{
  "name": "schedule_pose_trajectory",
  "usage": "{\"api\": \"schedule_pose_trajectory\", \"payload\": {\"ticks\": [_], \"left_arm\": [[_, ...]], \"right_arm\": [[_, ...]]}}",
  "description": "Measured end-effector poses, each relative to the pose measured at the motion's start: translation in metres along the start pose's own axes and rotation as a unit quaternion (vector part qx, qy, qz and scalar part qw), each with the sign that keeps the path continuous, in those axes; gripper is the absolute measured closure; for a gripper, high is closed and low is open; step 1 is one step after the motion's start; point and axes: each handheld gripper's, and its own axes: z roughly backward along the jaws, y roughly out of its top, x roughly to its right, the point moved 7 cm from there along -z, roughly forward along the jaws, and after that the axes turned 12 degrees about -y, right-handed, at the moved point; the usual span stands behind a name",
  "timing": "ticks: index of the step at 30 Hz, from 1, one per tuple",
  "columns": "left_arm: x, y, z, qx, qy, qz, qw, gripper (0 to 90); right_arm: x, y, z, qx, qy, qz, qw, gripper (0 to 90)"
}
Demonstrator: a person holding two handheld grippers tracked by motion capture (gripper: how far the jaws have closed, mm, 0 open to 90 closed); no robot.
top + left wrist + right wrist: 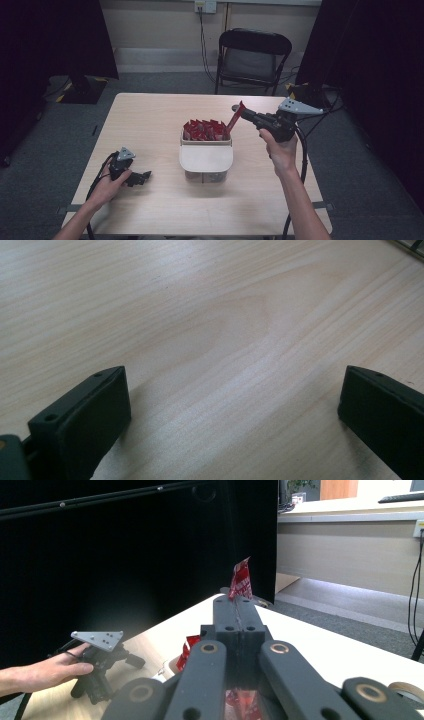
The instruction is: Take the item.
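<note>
Sitting at a pale wooden table point(150, 120), you are working with a gripper in each hand, and the table is bearing a clear plastic container point(206, 159) near its middle. That container is standing upright with its white lid point(206, 157) slid toward you, likely so the far end stays open for access. Packed in that open end, red sachets point(204, 130) are standing on edge in a tight row. Your right gripper point(243, 113) is hovering just above and beside the row's right end, its jaws pinched closed on one red sachet point(241, 580), which is sticking up past the tips, tilted, clear of the others. Your left gripper point(141, 177) is resting on the table, well apart from the container, its jaws spread wide over bare wood, seemingly idle.
</note>
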Motion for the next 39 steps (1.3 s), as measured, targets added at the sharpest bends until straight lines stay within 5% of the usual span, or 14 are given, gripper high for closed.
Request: {"api": "schedule_pose_trajectory", "payload": {"ticks": [20,39], "left_arm": [[0.0,0.0,0.0,0.0,0.0,0.0,1.0,0.0],[0.0,0.0,0.0,0.0,0.0,0.0,1.0,0.0]], "right_arm": [[0.031,0.006,0.019,0.02,-0.04,-0.01,0.999,90.0],[0.057,-0.011,0.018,-0.003,-0.07,-0.02,0.9973,90.0]]}}
